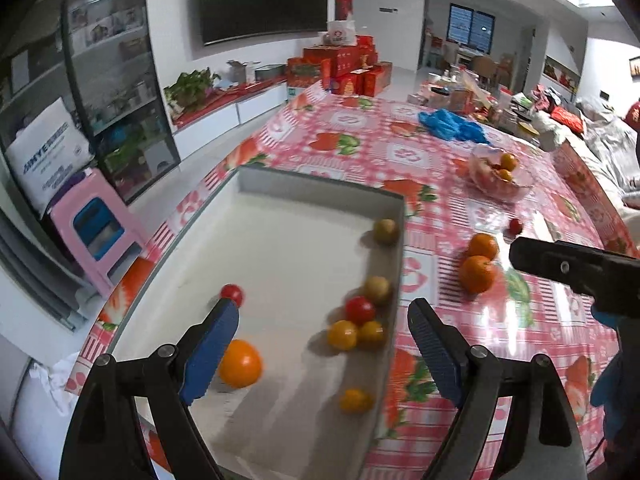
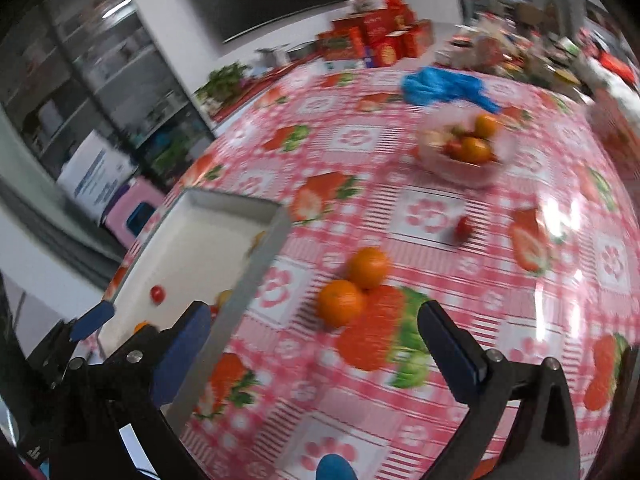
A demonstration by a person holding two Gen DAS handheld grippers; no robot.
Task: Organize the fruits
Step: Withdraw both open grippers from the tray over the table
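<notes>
A shallow white tray (image 1: 280, 248) holds a big orange (image 1: 240, 364), red cherry tomatoes (image 1: 360, 310), yellow ones (image 1: 342, 335) and brownish round fruits (image 1: 378, 290). My left gripper (image 1: 323, 306) hangs open over the tray with nothing between its fingers. Right of the tray, two oranges (image 1: 478, 274) and a small red tomato (image 1: 515, 226) lie on the tablecloth. In the blurred right wrist view, my right gripper (image 2: 314, 311) stands wide open above and in front of the two oranges (image 2: 340, 304), holding nothing. The tray (image 2: 200, 248) is at its left.
A clear glass bowl (image 1: 520, 190) of oranges and tomatoes stands further back on the strawberry-print tablecloth (image 1: 360, 148). A blue plastic bag (image 1: 452, 124) lies behind it. Clutter fills the table's far right end. A pink stool (image 1: 96, 224) stands left of the table.
</notes>
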